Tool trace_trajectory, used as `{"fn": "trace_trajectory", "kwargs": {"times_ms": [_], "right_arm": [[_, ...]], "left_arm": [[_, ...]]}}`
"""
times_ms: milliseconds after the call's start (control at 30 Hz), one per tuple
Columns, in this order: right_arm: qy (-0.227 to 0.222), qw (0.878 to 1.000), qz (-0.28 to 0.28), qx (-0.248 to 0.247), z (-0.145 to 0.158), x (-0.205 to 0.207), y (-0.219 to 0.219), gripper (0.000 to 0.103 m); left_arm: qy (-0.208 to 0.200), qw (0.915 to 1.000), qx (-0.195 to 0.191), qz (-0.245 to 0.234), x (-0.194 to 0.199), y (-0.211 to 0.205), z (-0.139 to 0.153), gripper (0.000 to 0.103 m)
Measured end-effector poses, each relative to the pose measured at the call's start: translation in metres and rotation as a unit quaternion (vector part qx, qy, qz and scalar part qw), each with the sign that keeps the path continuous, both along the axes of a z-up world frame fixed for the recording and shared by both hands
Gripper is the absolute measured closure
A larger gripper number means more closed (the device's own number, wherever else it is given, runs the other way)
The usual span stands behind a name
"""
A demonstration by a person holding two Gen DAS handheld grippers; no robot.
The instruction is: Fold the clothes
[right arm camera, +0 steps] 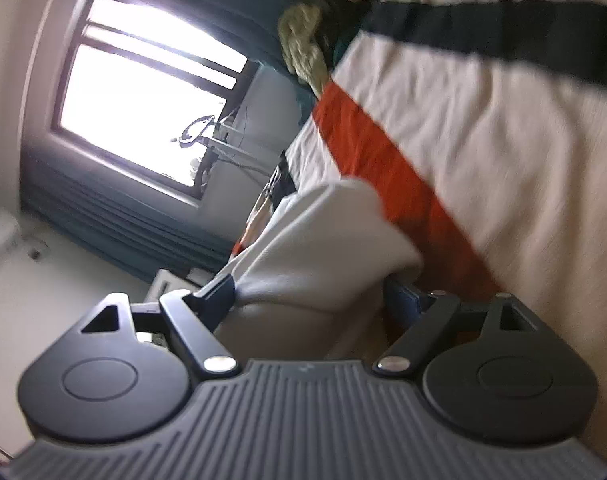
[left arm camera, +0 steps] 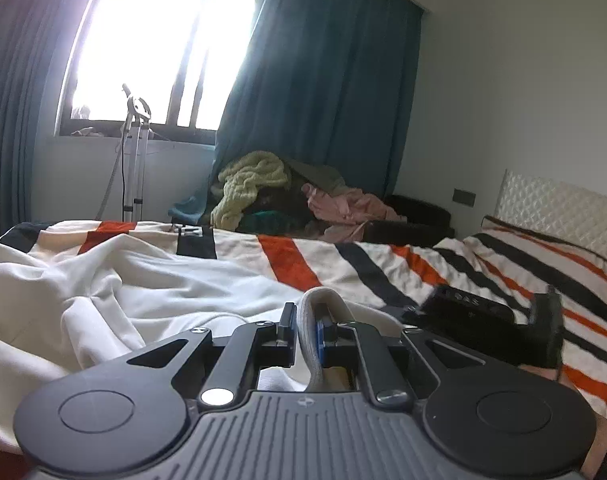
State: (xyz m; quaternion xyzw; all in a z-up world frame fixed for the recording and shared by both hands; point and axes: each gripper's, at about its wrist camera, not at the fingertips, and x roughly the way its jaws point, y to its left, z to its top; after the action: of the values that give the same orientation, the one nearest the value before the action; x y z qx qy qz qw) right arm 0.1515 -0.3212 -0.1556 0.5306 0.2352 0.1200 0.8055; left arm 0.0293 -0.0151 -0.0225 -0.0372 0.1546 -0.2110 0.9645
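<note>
Left wrist view: left gripper (left arm camera: 308,322) pinches a band of the white garment (left arm camera: 143,280) on the striped bed (left arm camera: 383,264). Right gripper (right arm camera: 311,296) stands wide, cloth between its 2 fingers.

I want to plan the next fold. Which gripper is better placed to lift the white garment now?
Probably the left gripper: it is shut on a fold of the white garment. The right gripper stands open around cloth.

The white garment (left arm camera: 115,280) lies crumpled on the striped bed cover (left arm camera: 383,264), with many soft folds. One ribbed hem (left arm camera: 323,300) of it stands up in a loop, pinched. In the right wrist view a smooth fold of it (right arm camera: 323,248) rises off the cover.
</note>
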Motion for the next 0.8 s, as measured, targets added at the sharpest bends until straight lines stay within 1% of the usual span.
{"fn": "trace_trajectory", "kwargs": {"times_ms": [67, 200, 300, 367, 467, 500, 533, 600, 633, 700, 800], "right_arm": [[0.016, 0.998, 0.006, 0.056, -0.017, 0.01, 0.0, 0.02], [0.027, 0.996, 0.019, 0.082, -0.028, 0.02, 0.006, 0.02], [0.012, 0.995, 0.035, 0.089, -0.022, 0.024, 0.01, 0.019], [0.005, 0.997, 0.04, 0.066, -0.017, 0.026, 0.016, 0.02], [0.015, 0.998, 0.046, 0.028, -0.012, 0.03, 0.02, 0.04], [0.019, 0.999, 0.042, 0.015, -0.011, 0.03, 0.02, 0.056], [0.022, 0.999, 0.038, 0.004, -0.009, 0.029, 0.02, 0.067], [0.022, 0.999, 0.027, -0.017, -0.006, 0.027, 0.018, 0.075], [0.017, 0.999, 0.02, -0.028, -0.003, 0.024, 0.018, 0.077], [0.012, 0.999, 0.001, -0.047, 0.004, 0.019, 0.018, 0.079], [-0.002, 0.996, -0.047, -0.078, 0.022, 0.004, 0.013, 0.08]], "left_arm": [[0.003, 0.9999, 0.01, 0.0, 0.002, -0.005, -0.003, 0.093], [0.018, 0.9997, 0.018, -0.001, 0.007, -0.01, -0.01, 0.093], [0.032, 0.9992, 0.021, -0.004, 0.012, -0.014, -0.018, 0.092], [0.039, 0.9989, 0.025, -0.001, 0.016, -0.017, -0.023, 0.092], [0.055, 0.9982, 0.021, 0.004, 0.021, -0.016, -0.028, 0.092], [0.059, 0.998, 0.02, 0.006, 0.023, -0.015, -0.029, 0.091], [0.063, 0.9978, 0.02, 0.008, 0.025, -0.015, -0.031, 0.09], [0.066, 0.9976, 0.018, 0.008, 0.027, -0.015, -0.033, 0.09], [0.065, 0.9978, 0.014, 0.005, 0.028, -0.015, -0.033, 0.09], [0.062, 0.9981, 0.007, -0.002, 0.028, -0.016, -0.033, 0.09], [0.057, 0.9982, -0.007, -0.016, 0.028, -0.016, -0.032, 0.088]]}}
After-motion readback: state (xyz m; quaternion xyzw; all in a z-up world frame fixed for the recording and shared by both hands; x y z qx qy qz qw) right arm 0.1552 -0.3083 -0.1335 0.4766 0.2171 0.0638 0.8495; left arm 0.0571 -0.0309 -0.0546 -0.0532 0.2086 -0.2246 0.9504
